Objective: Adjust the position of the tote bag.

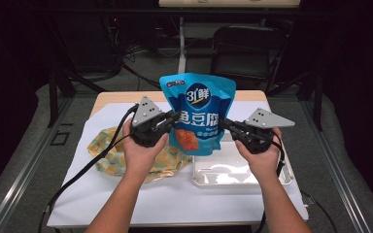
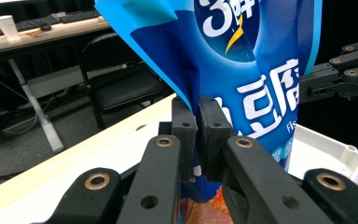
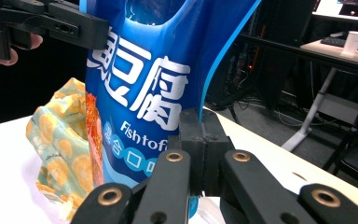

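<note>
High view: a glossy blue plastic snack pouch (image 1: 197, 114) printed with white characters hangs upright between two hand-held grippers, clear of the white-covered desk (image 1: 175, 199). Left gripper (image 1: 171, 121) pinches the pouch's left side seam, its black jaws pressed together on the film; right gripper (image 1: 224, 124) pinches the opposite seam just as tightly. Below and left of the left gripper lies a crumpled yellow-and-green patterned cloth bag (image 1: 108, 154); below the right gripper, close to its hand, sits a shallow white plastic tray (image 1: 238, 175). Judged from this hold, the pouch is being carried level. Doing it well means keeping both pinches firm, moving the hands together so the film neither stretches nor sags, and lowering it bottom edge first.
</note>
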A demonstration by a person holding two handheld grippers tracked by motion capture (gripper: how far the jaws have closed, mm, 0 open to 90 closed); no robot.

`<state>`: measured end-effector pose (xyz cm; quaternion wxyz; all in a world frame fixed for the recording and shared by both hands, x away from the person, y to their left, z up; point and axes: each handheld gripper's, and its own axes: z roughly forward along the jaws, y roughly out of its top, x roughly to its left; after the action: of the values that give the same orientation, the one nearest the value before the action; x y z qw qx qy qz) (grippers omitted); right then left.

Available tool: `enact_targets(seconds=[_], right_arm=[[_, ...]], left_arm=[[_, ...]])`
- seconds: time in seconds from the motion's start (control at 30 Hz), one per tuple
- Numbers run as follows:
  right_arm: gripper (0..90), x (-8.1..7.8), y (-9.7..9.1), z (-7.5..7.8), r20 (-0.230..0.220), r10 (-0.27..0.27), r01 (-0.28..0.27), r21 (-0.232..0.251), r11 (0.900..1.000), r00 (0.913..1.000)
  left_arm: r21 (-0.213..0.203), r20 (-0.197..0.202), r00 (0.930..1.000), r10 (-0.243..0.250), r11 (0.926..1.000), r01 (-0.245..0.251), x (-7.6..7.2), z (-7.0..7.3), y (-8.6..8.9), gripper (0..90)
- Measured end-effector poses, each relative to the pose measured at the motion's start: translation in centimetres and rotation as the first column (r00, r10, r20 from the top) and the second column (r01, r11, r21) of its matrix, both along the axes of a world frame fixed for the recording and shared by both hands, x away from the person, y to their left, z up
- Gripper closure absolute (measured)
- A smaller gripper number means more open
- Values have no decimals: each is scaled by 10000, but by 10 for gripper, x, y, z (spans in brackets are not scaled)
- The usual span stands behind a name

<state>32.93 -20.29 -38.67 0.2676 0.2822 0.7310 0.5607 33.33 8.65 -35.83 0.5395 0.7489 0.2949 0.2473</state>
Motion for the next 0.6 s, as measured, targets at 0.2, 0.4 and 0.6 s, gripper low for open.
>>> enact_targets(seconds=[0.2, 0.4, 0.6], right_arm=[[900, -1, -8, -3, -109, -281, 280, -92, 9996, 9995], [900, -2, -15, -8, -337, -550, 544, -181, 9984, 9979], [900, -2, -18, -12, -418, -716, 707, -233, 9972, 9966]], left_arm=[[-128, -146, 9997, -214, 9997, 212, 6, -6, -8, 860], [-172, -309, 9989, -356, 9992, 351, 11, -13, -14, 860], [-179, -410, 9982, -439, 9989, 432, 13, -18, -19, 861]])
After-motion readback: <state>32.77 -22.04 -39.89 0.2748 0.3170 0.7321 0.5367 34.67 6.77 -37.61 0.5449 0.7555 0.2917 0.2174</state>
